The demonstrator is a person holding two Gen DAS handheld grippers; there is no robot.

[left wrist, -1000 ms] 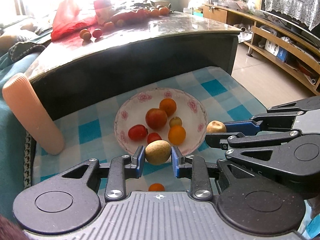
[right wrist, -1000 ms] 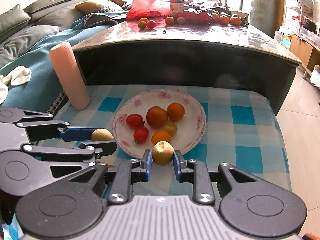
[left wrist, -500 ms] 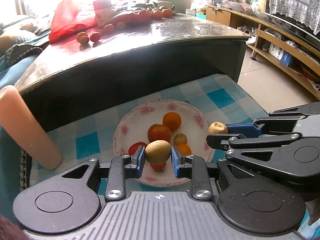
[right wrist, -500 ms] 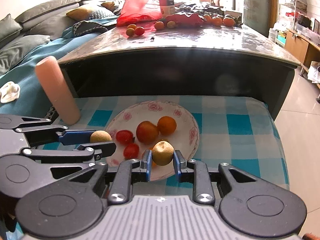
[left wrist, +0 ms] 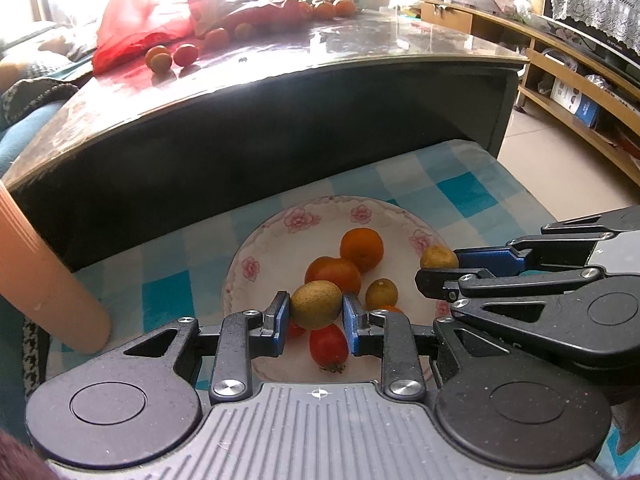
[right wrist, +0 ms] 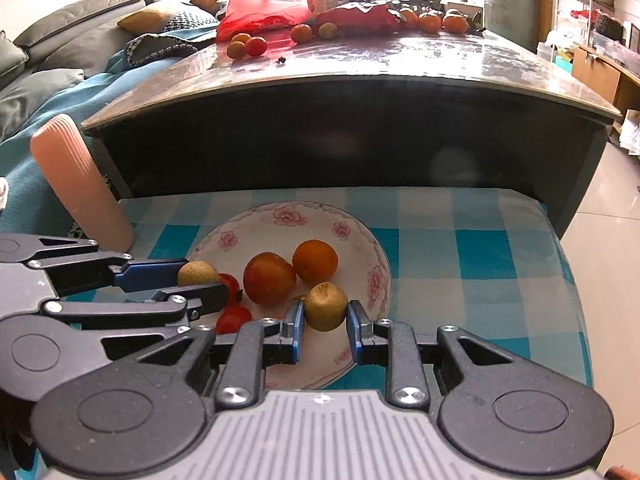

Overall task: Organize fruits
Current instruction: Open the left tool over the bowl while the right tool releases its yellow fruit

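Observation:
A white floral plate [left wrist: 264, 248] [right wrist: 360, 240] on a blue checked cloth holds an orange [left wrist: 361, 243] [right wrist: 315, 261], a red-orange fruit [left wrist: 334, 272] [right wrist: 269, 278], small red tomatoes [left wrist: 328, 345] [right wrist: 233, 319] and a small yellow-green fruit [left wrist: 381, 293]. My left gripper [left wrist: 315, 316] [right wrist: 200, 280] is shut on a brown kiwi [left wrist: 316, 304] [right wrist: 198, 273] above the plate's near side. My right gripper [right wrist: 325, 322] [left wrist: 438, 266] is shut on a second brown kiwi [right wrist: 325, 306] [left wrist: 439, 257] above the plate's right part.
A dark coffee table [left wrist: 280, 92] [right wrist: 360, 80] stands right behind the plate, with a red bag [left wrist: 140, 20] and loose fruits on top. A pink cylinder [left wrist: 44, 280] [right wrist: 80, 184] stands at the cloth's left. A sofa [right wrist: 60, 52] lies left, wooden shelves [left wrist: 580, 72] right.
Both grippers, each still holding its kiwi, have moved forward from the plate's near edge to over the plate. The fruits in the plate have not moved.

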